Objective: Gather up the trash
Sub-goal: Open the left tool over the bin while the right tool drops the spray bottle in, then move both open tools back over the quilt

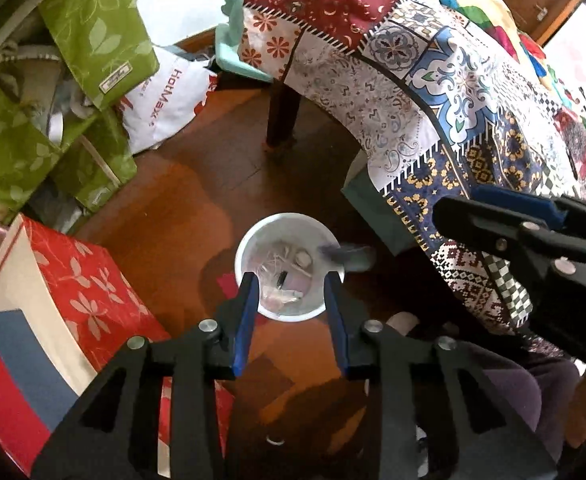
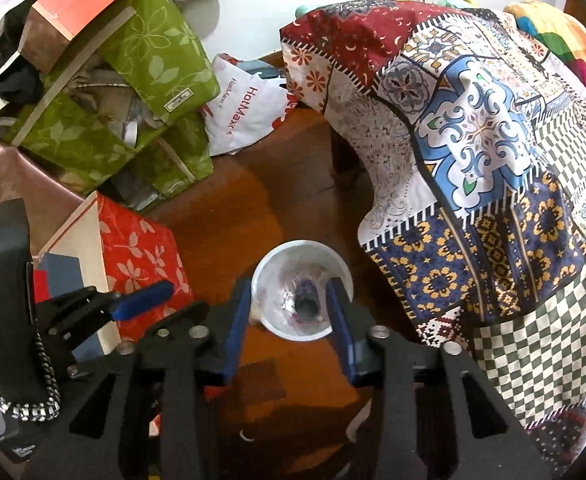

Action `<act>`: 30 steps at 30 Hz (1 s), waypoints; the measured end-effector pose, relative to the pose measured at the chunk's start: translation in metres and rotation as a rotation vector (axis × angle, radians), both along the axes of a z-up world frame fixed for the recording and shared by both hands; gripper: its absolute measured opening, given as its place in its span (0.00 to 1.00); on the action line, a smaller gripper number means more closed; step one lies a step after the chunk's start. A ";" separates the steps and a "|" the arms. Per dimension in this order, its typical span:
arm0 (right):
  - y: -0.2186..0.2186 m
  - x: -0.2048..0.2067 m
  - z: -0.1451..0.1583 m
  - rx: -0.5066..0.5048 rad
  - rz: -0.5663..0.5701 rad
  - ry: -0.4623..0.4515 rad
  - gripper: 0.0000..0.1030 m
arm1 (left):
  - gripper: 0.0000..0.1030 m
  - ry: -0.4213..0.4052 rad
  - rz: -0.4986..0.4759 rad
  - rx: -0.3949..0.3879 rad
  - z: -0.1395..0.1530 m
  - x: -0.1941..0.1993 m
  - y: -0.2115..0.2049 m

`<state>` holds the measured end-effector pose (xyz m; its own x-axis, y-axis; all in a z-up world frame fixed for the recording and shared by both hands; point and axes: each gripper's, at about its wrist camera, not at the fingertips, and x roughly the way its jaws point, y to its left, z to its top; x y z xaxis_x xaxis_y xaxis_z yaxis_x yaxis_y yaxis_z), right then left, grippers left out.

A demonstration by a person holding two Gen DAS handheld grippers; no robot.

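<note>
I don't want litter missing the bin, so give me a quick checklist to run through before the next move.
1. White bin upright on the floor, mouth unobstructed: ok.
2. Left gripper above the bin mouth: ok.
3. Left gripper empty, nothing stuck to its blue pads: ok.
4. Right gripper above the bin, nothing between its pads: ok.
5. Dropped piece inside the bin: cannot tell; a blurred dark item shows at the rim in the left wrist view.
6. Room left in the bin: ok; trash sits low inside it.
</note>
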<state>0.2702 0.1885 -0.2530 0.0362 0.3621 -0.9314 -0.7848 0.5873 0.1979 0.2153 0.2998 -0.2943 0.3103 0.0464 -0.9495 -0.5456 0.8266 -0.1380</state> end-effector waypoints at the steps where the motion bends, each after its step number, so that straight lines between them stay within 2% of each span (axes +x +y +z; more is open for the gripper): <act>1: -0.001 -0.001 0.001 -0.004 0.006 -0.011 0.36 | 0.31 -0.002 -0.005 -0.002 0.001 0.000 -0.001; 8: -0.017 -0.006 0.009 -0.003 0.036 -0.036 0.36 | 0.31 -0.044 0.001 0.003 0.019 -0.011 -0.005; 13: -0.038 -0.009 0.029 0.036 0.032 -0.061 0.36 | 0.31 -0.109 0.003 0.044 0.055 -0.023 -0.013; 20: -0.079 -0.012 0.079 0.121 0.001 -0.158 0.36 | 0.31 -0.219 -0.023 0.145 0.119 -0.034 -0.040; 30: -0.161 -0.018 0.161 0.292 -0.090 -0.318 0.36 | 0.31 -0.400 -0.091 0.274 0.209 -0.041 -0.107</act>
<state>0.2525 0.0271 -0.0921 0.3477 0.5913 -0.7277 -0.7820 0.6110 0.1229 0.1744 0.1930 -0.0854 0.6622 0.2332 -0.7121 -0.4182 0.9036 -0.0930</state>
